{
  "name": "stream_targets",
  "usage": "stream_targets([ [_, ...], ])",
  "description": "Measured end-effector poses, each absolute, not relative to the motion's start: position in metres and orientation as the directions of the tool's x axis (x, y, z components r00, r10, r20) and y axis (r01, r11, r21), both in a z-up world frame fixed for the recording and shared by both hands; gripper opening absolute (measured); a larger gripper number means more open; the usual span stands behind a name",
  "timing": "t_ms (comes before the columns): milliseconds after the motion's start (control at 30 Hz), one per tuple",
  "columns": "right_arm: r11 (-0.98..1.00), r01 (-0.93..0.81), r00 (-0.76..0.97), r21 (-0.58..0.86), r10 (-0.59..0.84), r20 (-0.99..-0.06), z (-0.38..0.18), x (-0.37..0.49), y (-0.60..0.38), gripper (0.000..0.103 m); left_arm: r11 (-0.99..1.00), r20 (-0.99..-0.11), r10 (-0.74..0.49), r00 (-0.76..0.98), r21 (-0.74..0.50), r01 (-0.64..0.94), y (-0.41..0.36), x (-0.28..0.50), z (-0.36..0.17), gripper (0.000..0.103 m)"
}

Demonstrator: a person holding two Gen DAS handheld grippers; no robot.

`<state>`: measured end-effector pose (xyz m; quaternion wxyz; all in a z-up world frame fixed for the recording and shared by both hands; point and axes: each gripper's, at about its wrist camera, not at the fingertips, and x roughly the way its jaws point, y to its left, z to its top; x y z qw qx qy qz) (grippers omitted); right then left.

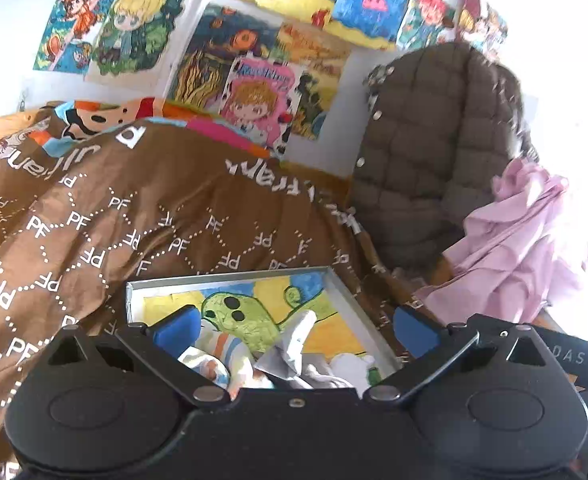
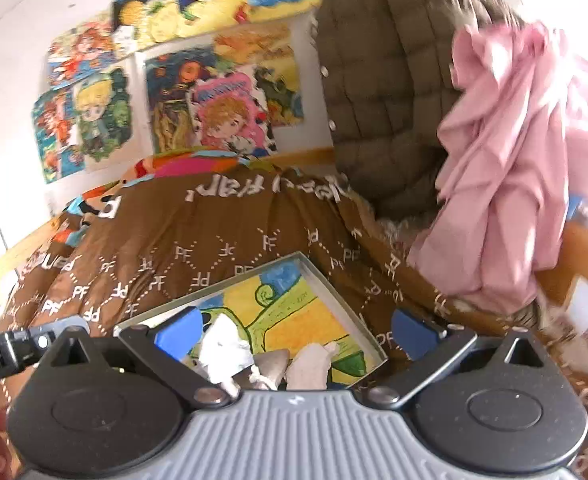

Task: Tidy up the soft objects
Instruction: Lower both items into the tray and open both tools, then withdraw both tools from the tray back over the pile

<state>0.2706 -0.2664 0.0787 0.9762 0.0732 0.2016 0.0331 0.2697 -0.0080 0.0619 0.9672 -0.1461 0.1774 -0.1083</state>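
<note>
While both grippers hang above the bed with their blue pads spread as wide as they go, nothing sits between the fingers of either: the left gripper [image 1: 296, 322] and the right gripper [image 2: 294, 330] are both empty. Below them lies the shallow box [image 1: 340, 280], its floor lined with a bright drawing of a green creature on yellow, resting on the brown bedspread [image 1: 133, 216] printed with white letters. Inside it, at the near end, sit the soft objects: a striped rolled sock [image 1: 213, 360], a grey and white crumpled piece of cloth [image 1: 294, 344] and a pale bundle [image 1: 350, 364] at the near right corner; from the right wrist view the same heap shows as a white cloth [image 2: 225, 344] and two pale pouch-like pieces [image 2: 310, 364]. They appear gathered there so that small loose items stay together rather than scattered over the bedding, and the box's low metal wall keeps them from rolling off. Much of its floor is bare, so there is room for more. Beyond the box, a quilted brown jacket [image 1: 434, 152] and a pink garment [image 1: 522, 248] are draped over the wooden bed end [image 2: 586, 256], well apart from the box. Judging by the wide, empty jaws, either gripper is free for another item, perhaps the pink garment.
</note>
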Motion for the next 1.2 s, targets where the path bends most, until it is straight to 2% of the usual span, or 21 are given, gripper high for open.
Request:
stream_targets([
  [167, 0.991, -0.042, 0.931, 0.125, 0.084, -0.356, 0.087, 0.224, -0.255, 0.103, 0.932, -0.262, -0.261, 0.929, -0.319, 0.172, -0.002, 0.22, 0.068, 0.102],
  [433, 0.995, -0.052, 0.93, 0.083, 0.078, -0.359, 0.079, 0.168, -0.239, 0.103, 0.967, -0.245, -0.192, 0.95, -0.215, 0.14, 0.002, 0.152, 0.058, 0.102],
  [633, 0.998, -0.045, 0.933, 0.034, 0.054, -0.355, 0.056, 0.132, -0.233, 0.103, 0.985, -0.299, -0.157, 0.941, -0.12, 0.127, -0.001, 0.116, 0.041, 0.102],
  [967, 1.0, -0.027, 0.937, 0.005, 0.027, -0.348, 0.043, 0.093, -0.233, 0.103, 0.989, -0.337, -0.143, 0.93, -0.088, 0.12, -0.001, 0.077, 0.032, 0.102],
  [1200, 1.0, -0.03, 0.913, 0.0, 0.027, -0.408, 0.029, 0.078, -0.233, 0.103, 0.994, -0.449, -0.111, 0.886, -0.045, 0.102, -0.007, 0.068, 0.02, 0.102],
])
